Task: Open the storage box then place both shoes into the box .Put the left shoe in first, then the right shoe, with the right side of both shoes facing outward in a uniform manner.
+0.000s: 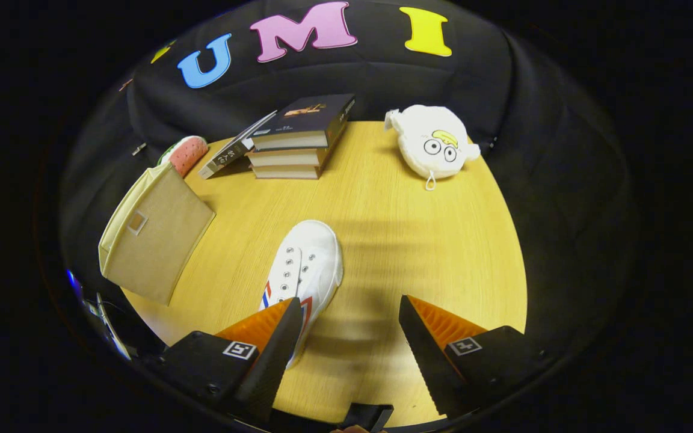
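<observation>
Gripper hangs agape, empty; white canvas shoe partly under its left finger, beige fabric storage box left of shoe. Risk: off-centre closing nudges the shoe aside.

White shoe lies beside beige storage box.

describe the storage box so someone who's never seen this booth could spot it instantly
Start at the wooden table and find the stack of books at its far side. Nearer than the books, left of the white shoe, stands the storage box: a beige fabric cube with a small label window on its front. It is the only boxy cloth thing there, lying beyond the open claw and to its left.
</observation>
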A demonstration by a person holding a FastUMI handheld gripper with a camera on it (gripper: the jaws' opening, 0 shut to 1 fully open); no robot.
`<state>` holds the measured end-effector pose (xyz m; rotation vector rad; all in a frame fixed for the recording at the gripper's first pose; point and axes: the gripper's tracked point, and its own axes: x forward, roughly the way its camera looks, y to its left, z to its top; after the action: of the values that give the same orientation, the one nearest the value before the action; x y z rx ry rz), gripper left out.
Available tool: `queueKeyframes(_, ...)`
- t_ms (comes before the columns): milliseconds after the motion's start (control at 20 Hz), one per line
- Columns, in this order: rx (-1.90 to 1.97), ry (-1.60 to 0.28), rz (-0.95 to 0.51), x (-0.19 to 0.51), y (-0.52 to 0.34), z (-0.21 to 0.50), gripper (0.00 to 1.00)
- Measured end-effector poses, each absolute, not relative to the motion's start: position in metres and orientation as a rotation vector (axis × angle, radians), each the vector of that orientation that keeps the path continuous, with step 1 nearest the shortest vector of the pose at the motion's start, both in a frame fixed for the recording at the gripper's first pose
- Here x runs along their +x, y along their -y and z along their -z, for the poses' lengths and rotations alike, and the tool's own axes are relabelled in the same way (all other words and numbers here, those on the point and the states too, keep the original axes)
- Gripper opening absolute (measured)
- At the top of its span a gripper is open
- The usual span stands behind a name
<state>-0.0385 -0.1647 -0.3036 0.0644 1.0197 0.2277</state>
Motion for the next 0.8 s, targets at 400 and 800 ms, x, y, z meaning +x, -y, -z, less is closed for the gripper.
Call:
queueKeyframes(400, 0.080, -1.182, -0.261, -0.044, 0.127, 0.358, 0.99)
queueKeyframes(800, 0.178, -1.275, -0.318, -0.047, 0.102, 0.371, 0.66)
